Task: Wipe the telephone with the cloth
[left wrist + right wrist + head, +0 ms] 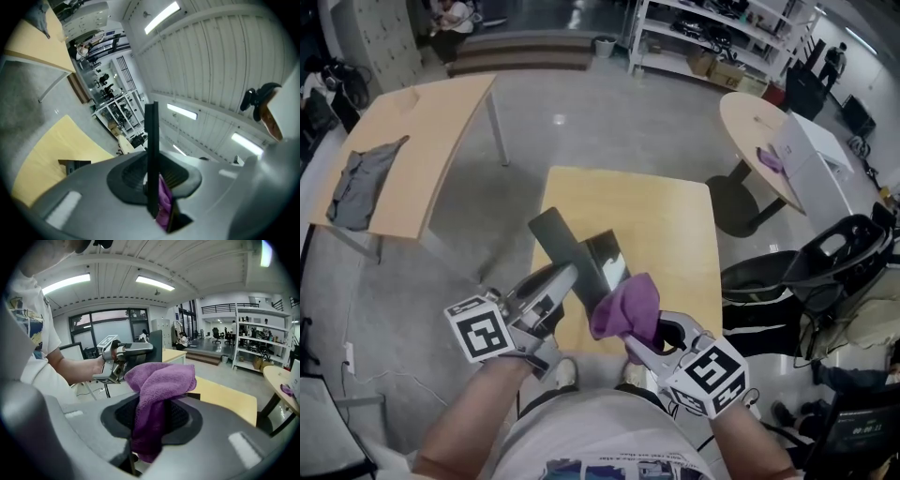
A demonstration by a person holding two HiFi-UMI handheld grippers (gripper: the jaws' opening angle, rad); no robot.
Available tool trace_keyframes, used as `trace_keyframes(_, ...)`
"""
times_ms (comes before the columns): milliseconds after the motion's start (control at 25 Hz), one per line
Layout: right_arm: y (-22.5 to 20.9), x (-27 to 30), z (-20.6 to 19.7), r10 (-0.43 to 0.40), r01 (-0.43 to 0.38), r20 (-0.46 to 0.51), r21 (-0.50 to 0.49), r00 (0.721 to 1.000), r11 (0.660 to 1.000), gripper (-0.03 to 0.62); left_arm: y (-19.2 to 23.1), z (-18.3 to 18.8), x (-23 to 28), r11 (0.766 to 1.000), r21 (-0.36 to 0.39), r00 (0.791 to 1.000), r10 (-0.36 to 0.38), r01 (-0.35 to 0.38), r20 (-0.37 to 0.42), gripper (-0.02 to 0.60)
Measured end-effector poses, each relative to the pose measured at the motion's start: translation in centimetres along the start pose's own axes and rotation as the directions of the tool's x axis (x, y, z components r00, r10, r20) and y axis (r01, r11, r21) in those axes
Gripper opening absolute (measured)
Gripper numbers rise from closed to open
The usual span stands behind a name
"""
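Telephone [605, 265], a thin dark slab, sits at the middle of the head view, lifted above the table [675, 216]. The left gripper [567, 281] comes in from 8 o'clock and clamps it at its near end. The cloth [628, 305], purple and bunched, lies at 5 o'clock from the telephone and looks to touch it. The right gripper [639, 330] pinches the cloth from 5 o'clock.

The left gripper view shows the telephone edge-on, standing toward 12 o'clock, with the jaws partly closed and tight on its sides. A bit of cloth shows at 5 o'clock of it.

The right gripper view shows the jaws closed on the cloth, which bulges toward 12 o'clock. The telephone is at 11 o'clock behind it.
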State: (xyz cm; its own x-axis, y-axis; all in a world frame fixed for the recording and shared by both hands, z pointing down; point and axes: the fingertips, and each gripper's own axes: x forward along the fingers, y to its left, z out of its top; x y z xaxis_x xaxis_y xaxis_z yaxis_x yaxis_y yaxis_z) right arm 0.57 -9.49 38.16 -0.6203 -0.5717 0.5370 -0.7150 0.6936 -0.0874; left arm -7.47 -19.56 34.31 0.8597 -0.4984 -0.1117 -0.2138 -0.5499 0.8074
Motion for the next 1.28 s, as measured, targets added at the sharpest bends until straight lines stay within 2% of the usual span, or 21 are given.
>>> trace_keyframes(160, -1.1, -1.1, 0.7, -0.029, 0.029, 0.016, 0.000, 0.999, 1.000, 0.115, 0.0, -0.2, -0.4, 1.000, 0.008, 1.000, -0.025, 0.025, -0.018, 0.086)
trace_keyframes(360, -3.6, -2.3, 4.4, -0.073, 0.074, 0.096, -0.006, 0.993, 0.997, 0.115, -0.8, -1.1, -0.7, 0.996, 0.022, 0.995, -0.080, 0.082, -0.066, 0.086)
trace_keyframes(600, -5.1, -1.3, 10.0, -0.074, 0.076, 0.207, -0.005, 0.976, 0.997, 0.115, -2.0, -3.5, -0.8, 0.987, 0.003, 0.979, -0.157, 0.159, -0.132, 0.086)
trace_keyframes(760, -5.2, 0.1, 12.2, -0.057, 0.062, 0.234, -0.012, 0.970, 0.998, 0.115, -2.5, -4.8, -0.8, 0.984, -0.005, 0.969, -0.179, 0.180, -0.174, 0.086)
trace_keyframes(920, -4.6, 1.1, 12.6, -0.025, 0.022, 0.245, 0.017, 0.969, 1.000, 0.115, -2.6, -5.5, -1.1, 0.983, -0.007, 0.965, -0.183, 0.185, -0.187, 0.086)
trace_keyframes(1280, -3.3, 1.7, 10.8, 0.031, -0.045, 0.233, 0.056, 0.972, 0.997, 0.115, -2.0, -5.8, -0.7, 0.987, -0.006, 0.968, -0.160, 0.162, -0.194, 0.086)
